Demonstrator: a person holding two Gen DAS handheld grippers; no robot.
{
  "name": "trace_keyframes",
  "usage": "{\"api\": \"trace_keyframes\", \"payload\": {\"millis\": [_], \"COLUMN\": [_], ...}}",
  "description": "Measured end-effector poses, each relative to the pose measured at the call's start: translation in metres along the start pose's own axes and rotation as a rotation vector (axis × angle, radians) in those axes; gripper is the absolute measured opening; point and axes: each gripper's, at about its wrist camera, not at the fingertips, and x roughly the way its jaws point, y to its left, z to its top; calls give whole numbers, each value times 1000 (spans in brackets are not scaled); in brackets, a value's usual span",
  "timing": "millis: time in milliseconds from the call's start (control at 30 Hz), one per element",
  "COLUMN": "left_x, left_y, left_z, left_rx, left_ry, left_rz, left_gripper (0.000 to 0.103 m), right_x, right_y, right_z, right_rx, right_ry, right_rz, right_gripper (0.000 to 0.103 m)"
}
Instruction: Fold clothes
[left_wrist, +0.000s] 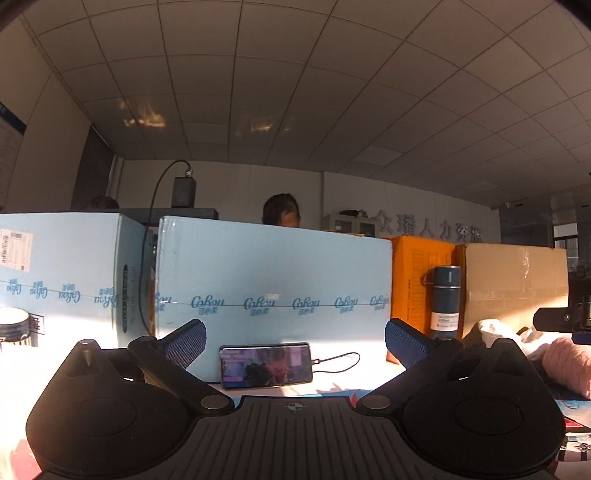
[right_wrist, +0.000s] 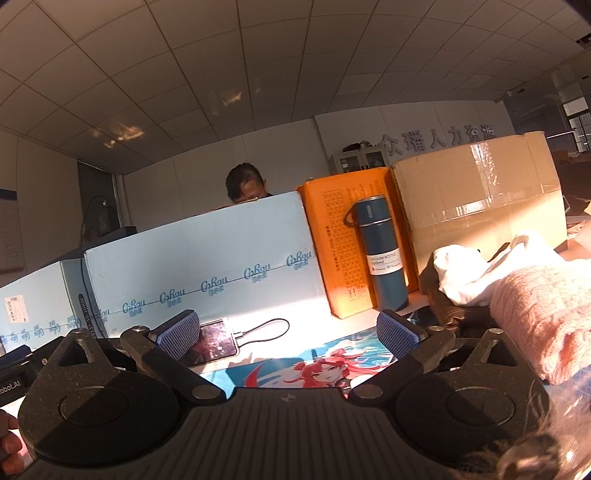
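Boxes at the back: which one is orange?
The narrow orange box standing between the long pale blue box and the plain brown cardboard box. The dark blue bottle stands right in front of it.

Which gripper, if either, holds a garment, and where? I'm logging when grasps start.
Neither. The left gripper and right gripper are both open and empty; the pink knit lies untouched.

The table (right_wrist: 325, 325) is covered by a printed mat (right_wrist: 314, 365); boxes (right_wrist: 199, 266), a phone (right_wrist: 214, 341), a flask (right_wrist: 384, 258) and clothes (right_wrist: 535, 306) are carried along its far edge.
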Motion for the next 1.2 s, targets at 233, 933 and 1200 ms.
{"api": "trace_keyframes", "payload": {"millis": [233, 933, 1200], "left_x": [31, 181, 195], "left_y": [-75, -301, -304], "left_z": [2, -65, -86], "left_rx": [55, -364, -475], "left_ry": [33, 637, 704], "left_rz": [-227, -813, -800], "left_gripper": [103, 103, 85], "right_x": [-24, -23, 2], "right_y": [-75, -318, -305], "right_z": [-2, 16, 14], "right_rx": [25, 596, 554], "right_ry": [0, 33, 106], "right_rz": [-194, -631, -591], "right_gripper": [103, 103, 45]}}
